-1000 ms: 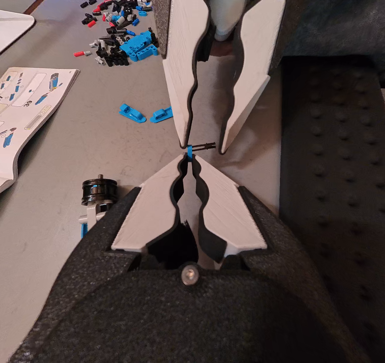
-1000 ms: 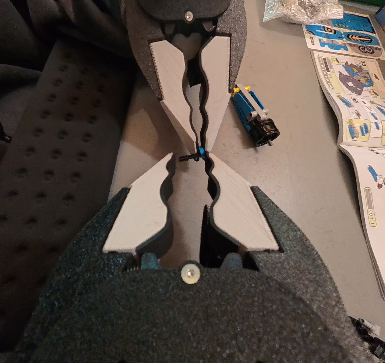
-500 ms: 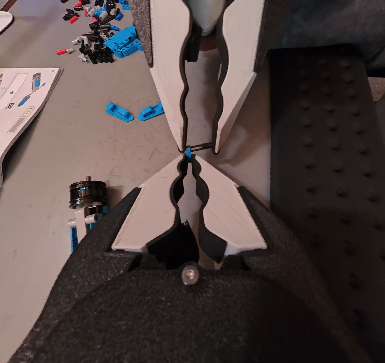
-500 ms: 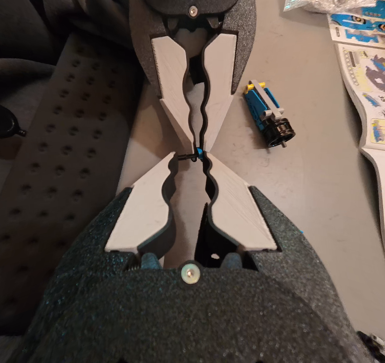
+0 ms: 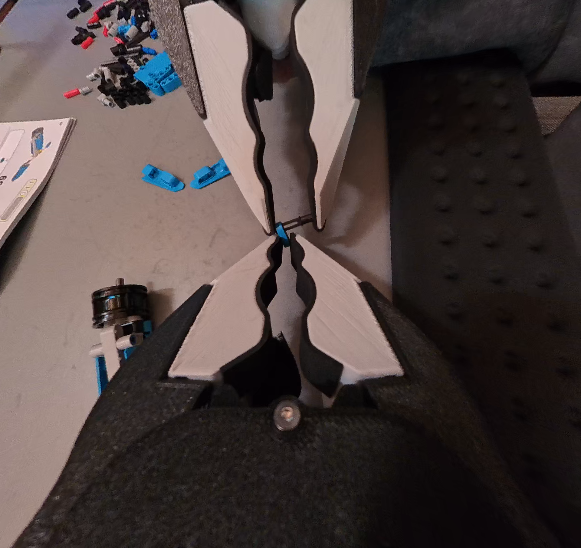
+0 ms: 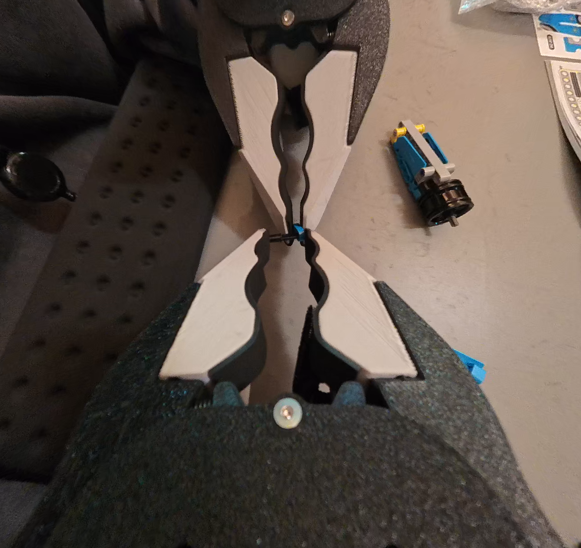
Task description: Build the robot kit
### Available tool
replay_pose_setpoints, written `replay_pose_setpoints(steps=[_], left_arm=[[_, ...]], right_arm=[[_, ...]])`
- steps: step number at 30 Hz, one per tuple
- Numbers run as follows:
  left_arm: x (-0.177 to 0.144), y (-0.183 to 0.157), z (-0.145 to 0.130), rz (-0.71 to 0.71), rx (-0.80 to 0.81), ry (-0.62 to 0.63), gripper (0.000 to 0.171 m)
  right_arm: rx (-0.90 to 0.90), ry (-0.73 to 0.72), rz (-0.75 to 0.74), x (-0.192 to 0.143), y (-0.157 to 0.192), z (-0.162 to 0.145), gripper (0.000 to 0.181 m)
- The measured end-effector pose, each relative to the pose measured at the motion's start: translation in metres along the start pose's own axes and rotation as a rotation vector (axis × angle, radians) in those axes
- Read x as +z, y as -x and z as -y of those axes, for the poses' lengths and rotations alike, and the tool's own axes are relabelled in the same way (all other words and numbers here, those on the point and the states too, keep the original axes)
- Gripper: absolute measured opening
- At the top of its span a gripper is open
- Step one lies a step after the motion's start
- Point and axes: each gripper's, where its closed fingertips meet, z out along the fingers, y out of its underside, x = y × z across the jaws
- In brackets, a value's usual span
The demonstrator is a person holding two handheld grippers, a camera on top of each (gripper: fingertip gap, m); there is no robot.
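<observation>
My left gripper (image 5: 284,240) is shut on a small blue piece (image 5: 282,232), held above the grey table (image 5: 125,250). A thin black pin (image 5: 297,220) sticks out sideways from the piece. My right gripper (image 5: 295,225) faces the left one tip to tip. Its jaws are narrowed around the pin, one fingertip against the blue piece and the other at the pin's free end. In the right wrist view my right gripper (image 6: 287,236) spans the pin (image 6: 281,237) and the blue piece (image 6: 298,234). The left gripper (image 6: 298,226) pinches the piece from above.
A blue and grey assembly with a black wheel (image 5: 119,309) lies on the table and shows in the right wrist view (image 6: 430,174). Two blue pieces (image 5: 162,179), a pile of small parts (image 5: 125,58), an instruction booklet (image 5: 28,162) and a dark dimpled mat (image 5: 471,250) are nearby. My left and right fingertips are right by each other.
The right gripper's jaws have closed from wide open to just the pin's length. The left gripper has kept its grip on the blue piece. Both grippers shifted slightly over the table.
</observation>
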Motion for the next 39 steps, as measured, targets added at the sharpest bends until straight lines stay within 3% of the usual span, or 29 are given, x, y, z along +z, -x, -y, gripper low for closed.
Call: replay_pose_setpoints(steps=[6,9,13,17,21,24,28,32,36,39], left_arm=[[0.001,-0.006,0.002,-0.027,0.022,-0.002,0.003],[-0.001,0.003,0.005,-0.009,-0.049,-0.03,0.004],[-0.014,0.018,0.025,-0.065,-0.304,-0.195,0.004],[-0.033,0.034,0.043,-0.263,-0.691,-0.409,0.03],[-0.049,0.037,0.066,-0.466,-0.917,-0.624,0.023],[-0.056,0.039,0.075,-0.528,-0.965,-0.714,0.018],[-0.068,0.054,0.073,-0.539,-1.039,-0.814,0.025],[-0.067,0.044,0.081,-0.576,-1.003,-0.813,0.025],[-0.066,0.04,0.082,-0.575,-0.987,-0.812,0.007],[-0.065,0.037,0.082,-0.567,-0.968,-0.795,0.006]], right_arm=[[0.107,-0.075,0.12,-0.003,0.007,0.002,0.022],[0.138,-0.09,0.1,-0.004,0.001,0.002,0.024],[0.086,-0.16,-0.034,-0.02,-0.015,0.018,0.023],[-0.051,-0.243,-0.219,-0.034,-0.026,0.041,0.023],[-0.141,-0.355,-0.361,-0.053,-0.031,0.065,0.023],[-0.166,-0.397,-0.416,-0.062,-0.033,0.073,0.023],[-0.198,-0.386,-0.476,-0.065,-0.036,0.074,0.023],[-0.224,-0.347,-0.463,-0.054,-0.032,0.073,0.023],[-0.248,-0.331,-0.477,-0.05,-0.031,0.074,0.023],[-0.249,-0.335,-0.457,-0.05,-0.029,0.073,0.023]])
